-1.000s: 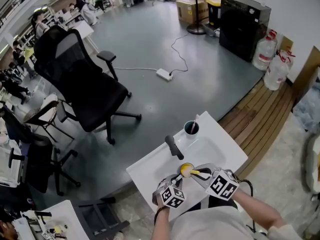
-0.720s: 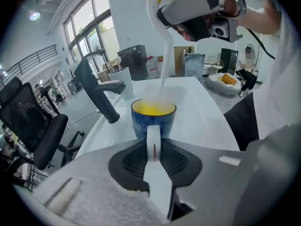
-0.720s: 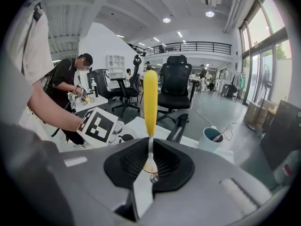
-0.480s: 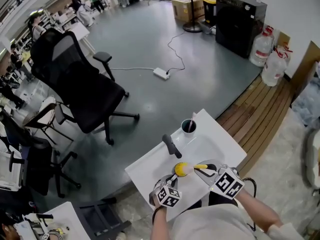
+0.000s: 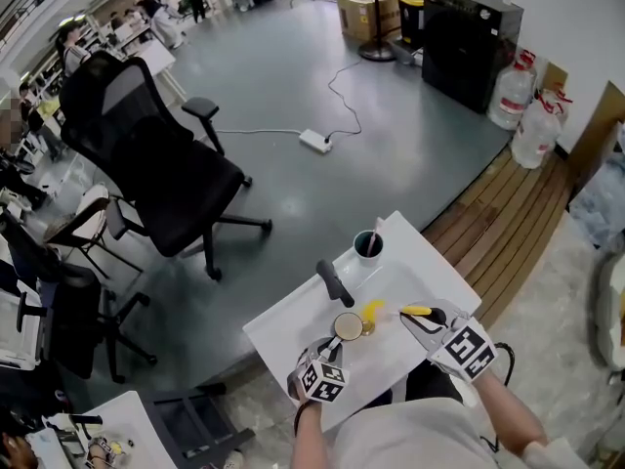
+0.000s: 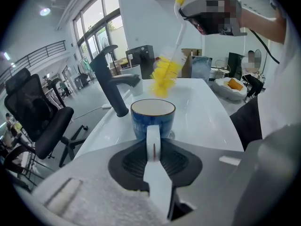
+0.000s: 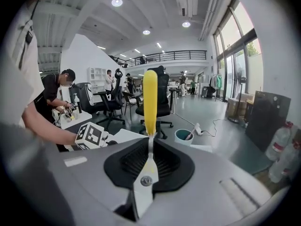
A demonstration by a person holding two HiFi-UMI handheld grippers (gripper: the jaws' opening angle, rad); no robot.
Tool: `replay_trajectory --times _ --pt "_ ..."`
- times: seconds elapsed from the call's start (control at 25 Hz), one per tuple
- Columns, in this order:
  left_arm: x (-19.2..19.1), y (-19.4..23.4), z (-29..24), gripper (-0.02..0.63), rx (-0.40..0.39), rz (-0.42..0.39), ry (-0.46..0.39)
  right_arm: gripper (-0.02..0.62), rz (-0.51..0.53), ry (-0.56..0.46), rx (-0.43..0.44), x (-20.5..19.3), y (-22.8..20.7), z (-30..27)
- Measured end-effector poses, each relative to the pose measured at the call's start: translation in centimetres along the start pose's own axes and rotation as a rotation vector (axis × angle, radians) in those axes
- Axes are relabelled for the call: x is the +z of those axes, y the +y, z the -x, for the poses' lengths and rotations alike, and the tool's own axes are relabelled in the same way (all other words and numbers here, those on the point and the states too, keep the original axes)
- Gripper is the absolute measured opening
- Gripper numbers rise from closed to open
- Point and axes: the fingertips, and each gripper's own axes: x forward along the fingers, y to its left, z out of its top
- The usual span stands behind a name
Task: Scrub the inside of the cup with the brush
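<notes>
The left gripper (image 6: 154,166) has its fingers closed on the pale handle of the cup (image 6: 153,117), which stands upright just past the fingertips on the white sink (image 5: 415,270). The right gripper (image 7: 149,142) has its fingers clamped on the yellow grip of the brush (image 6: 164,72). The brush's bristle head hangs in the air above and a little beyond the cup's mouth, clear of the rim.

The step in hand looks like bringing the bristles into the cup. To do it well:
1. Hold the cup steady by its handle so it does not spin or tip under the push.
2. Bring the bristle head straight down through the middle of the mouth, not over the rim edge.
3. Press lightly on the wall and twist, then work the bottom.

The cup is glazed and blue outside, cream inside, round with a dark rim, and probably slick. The bristles are a fluffy yellow tuft, likely soft and springy. The stem above them is thin and pale and may flex under a hard push. A dark, matte, curved faucet (image 6: 109,76) stands left of the cup.
</notes>
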Motion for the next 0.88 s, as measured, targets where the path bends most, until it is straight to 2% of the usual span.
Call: replay_trajectory --times 0.24,0.44,0.72,0.88 --pt "0.9 -0.3 1.0 0.061 -0.002 0.024 -0.066 0.034 -0.015 0.052 -0.004 -2.3 0.1 -0.9" --pt "1.7 0.0 1.9 0.061 0.014 0.05 -0.167 0.034 0.039 0.081 0.003 -3.3 0.5 -2.5" --pt "1.9 -0.2 3.0 0.061 -0.001 0.093 -0.271 0.034 0.053 0.125 0.018 -4.6 0.7 -4.3" --pt "1.4 -0.5 2.9 0.061 -0.004 0.11 -0.284 0.034 0.049 0.149 0.028 -5.5 0.6 -4.9"
